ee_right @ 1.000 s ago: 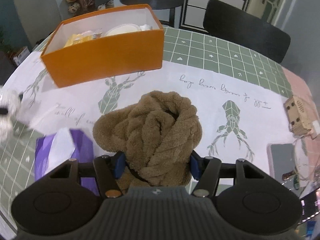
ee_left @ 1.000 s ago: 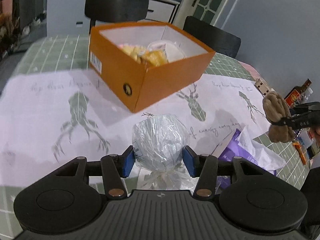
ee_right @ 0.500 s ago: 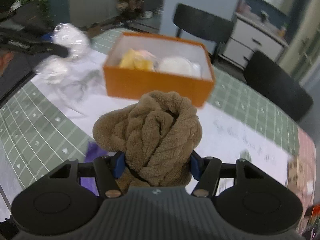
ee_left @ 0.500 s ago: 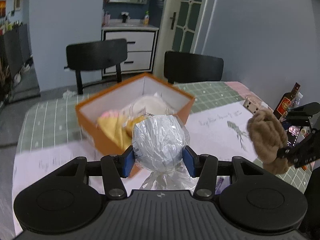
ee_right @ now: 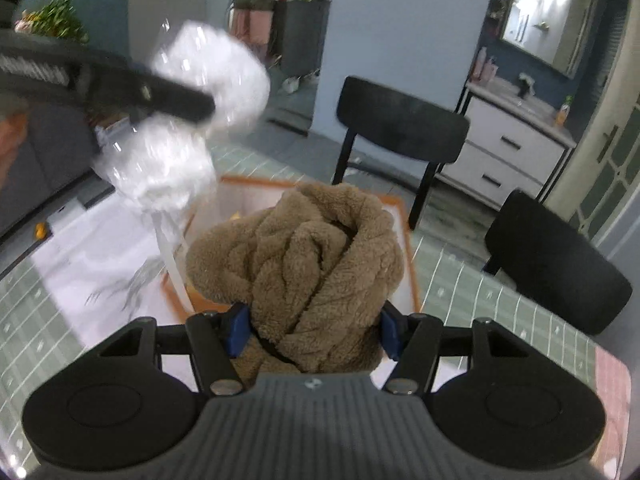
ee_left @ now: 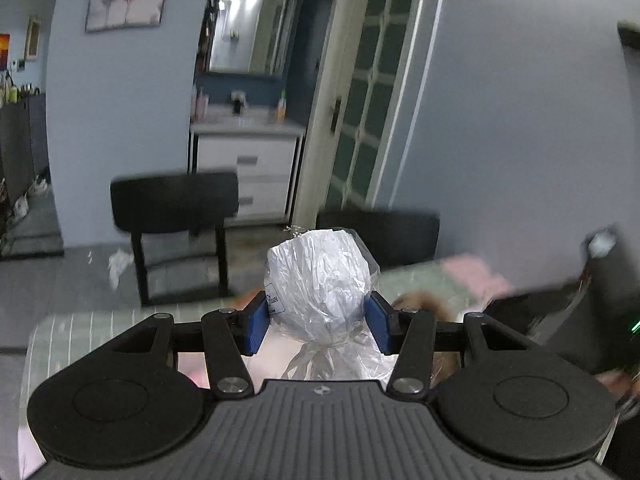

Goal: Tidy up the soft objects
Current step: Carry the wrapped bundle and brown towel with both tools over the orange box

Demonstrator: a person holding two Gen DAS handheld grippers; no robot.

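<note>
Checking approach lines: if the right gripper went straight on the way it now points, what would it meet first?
Probably the orange box: the right gripper, shut on the brown towel, points just over its open top. Depth is unclear.

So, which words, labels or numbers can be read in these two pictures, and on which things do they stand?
Small white label on the plastic-wrapped bundle in the left gripper: printed, too small and blurred to read.
Brown plush towel in the right gripper: no text.
Orange box: none visible.
</note>
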